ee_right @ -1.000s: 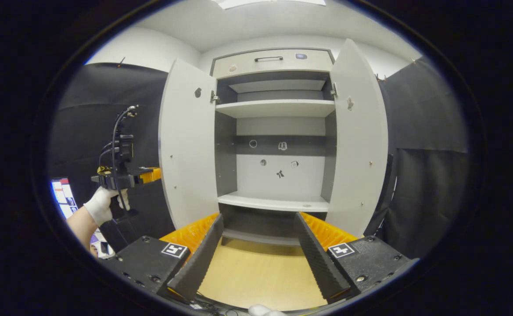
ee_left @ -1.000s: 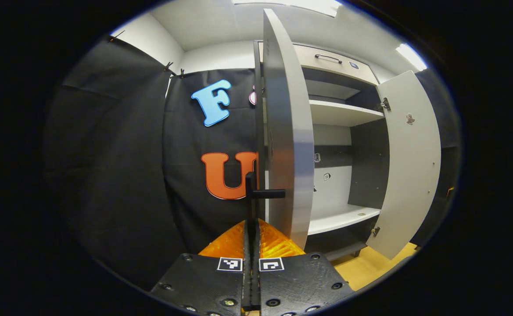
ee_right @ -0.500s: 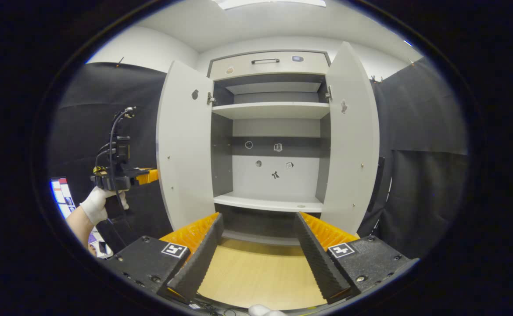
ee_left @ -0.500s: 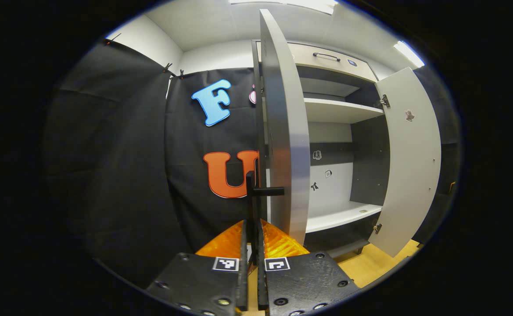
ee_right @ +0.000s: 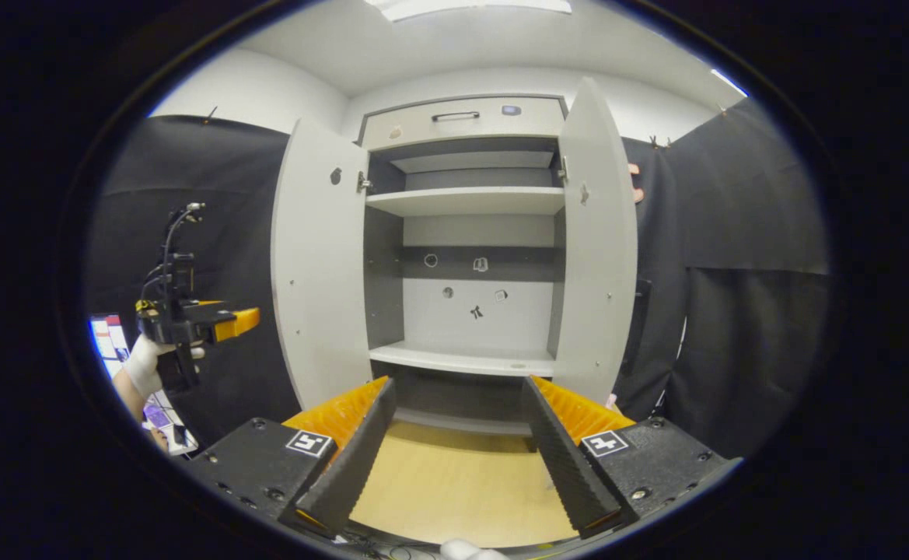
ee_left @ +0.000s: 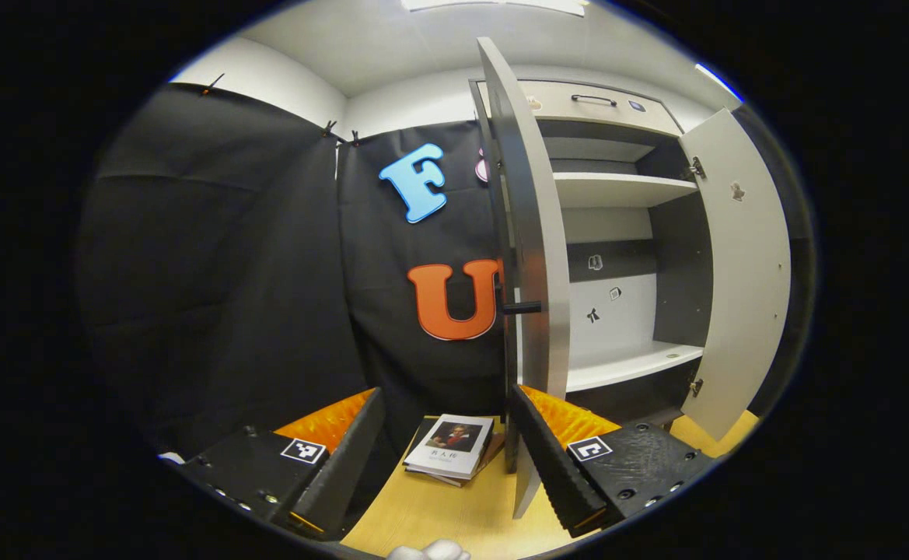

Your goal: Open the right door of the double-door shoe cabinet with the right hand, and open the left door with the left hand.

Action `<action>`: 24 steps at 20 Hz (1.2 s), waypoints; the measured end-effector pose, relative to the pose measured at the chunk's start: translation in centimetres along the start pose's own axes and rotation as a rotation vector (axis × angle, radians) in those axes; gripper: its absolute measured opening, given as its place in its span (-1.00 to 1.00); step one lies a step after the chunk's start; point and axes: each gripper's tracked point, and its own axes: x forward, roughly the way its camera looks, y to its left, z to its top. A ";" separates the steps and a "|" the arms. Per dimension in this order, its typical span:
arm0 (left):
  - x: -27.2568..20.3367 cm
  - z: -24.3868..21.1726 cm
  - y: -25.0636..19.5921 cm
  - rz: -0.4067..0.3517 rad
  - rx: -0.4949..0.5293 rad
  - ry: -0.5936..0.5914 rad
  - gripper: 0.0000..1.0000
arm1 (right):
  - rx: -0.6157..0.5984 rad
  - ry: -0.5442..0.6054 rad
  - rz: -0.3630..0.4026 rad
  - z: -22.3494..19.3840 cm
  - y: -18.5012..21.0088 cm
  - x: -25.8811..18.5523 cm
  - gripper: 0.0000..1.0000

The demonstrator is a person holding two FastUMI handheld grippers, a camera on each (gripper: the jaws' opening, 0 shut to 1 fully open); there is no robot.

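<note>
The shoe cabinet stands with both doors swung wide. In the right gripper view its left door and right door flank bare shelves. My right gripper is open and empty, held back from the cabinet over the floor. In the left gripper view the left door appears edge-on, its dark handle jutting out to the left. My left gripper is open, low and apart from that handle. The right door hangs open farther off. A gloved hand holds the left gripper left of the left door.
A book lies on the wooden floor at the foot of the left door. A drawer with a handle tops the cabinet. Black cloth walls close in on both sides. A screen glows at far left.
My left gripper was shut on the left door's handle; it has opened, let go and drawn back and down. The right gripper has backed away slightly.
</note>
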 end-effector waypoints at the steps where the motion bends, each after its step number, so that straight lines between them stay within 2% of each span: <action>1: -0.9 0.0 -0.1 0.012 0.002 0.004 1.00 | 0.004 -0.004 0.000 0.0 0.0 0.1 1.00; 2: -2.1 0.1 -0.5 0.021 0.003 0.006 0.94 | 0.006 -0.007 0.003 0.1 0.1 0.1 1.00; 4: -4.2 0.7 -1.4 0.041 -0.005 0.005 1.00 | 0.021 -0.013 -0.008 0.2 -0.1 0.1 1.00; 5: -5.0 1.1 -2.3 0.039 -0.006 0.002 0.94 | 0.029 -0.022 -0.009 0.2 0.0 0.2 1.00; 7: -6.8 2.2 -4.2 0.036 0.007 -0.010 0.94 | 0.033 -0.027 -0.017 0.4 -0.1 0.4 1.00; 10: -8.9 4.0 -7.5 0.003 0.021 -0.024 0.93 | 0.036 -0.036 -0.034 0.6 -0.5 0.4 1.00; 15: -10.6 5.4 -14.2 -0.089 -0.031 -0.033 0.94 | 0.030 -0.040 -0.045 0.6 -0.8 0.4 0.99; 19: -11.4 4.3 -18.1 -0.135 -0.037 -0.014 0.94 | 0.028 -0.049 -0.078 0.7 -1.5 0.5 0.99; 24: -11.5 3.4 -19.9 -0.144 -0.047 -0.010 0.92 | 0.039 -0.040 -0.112 0.5 -1.9 0.3 0.99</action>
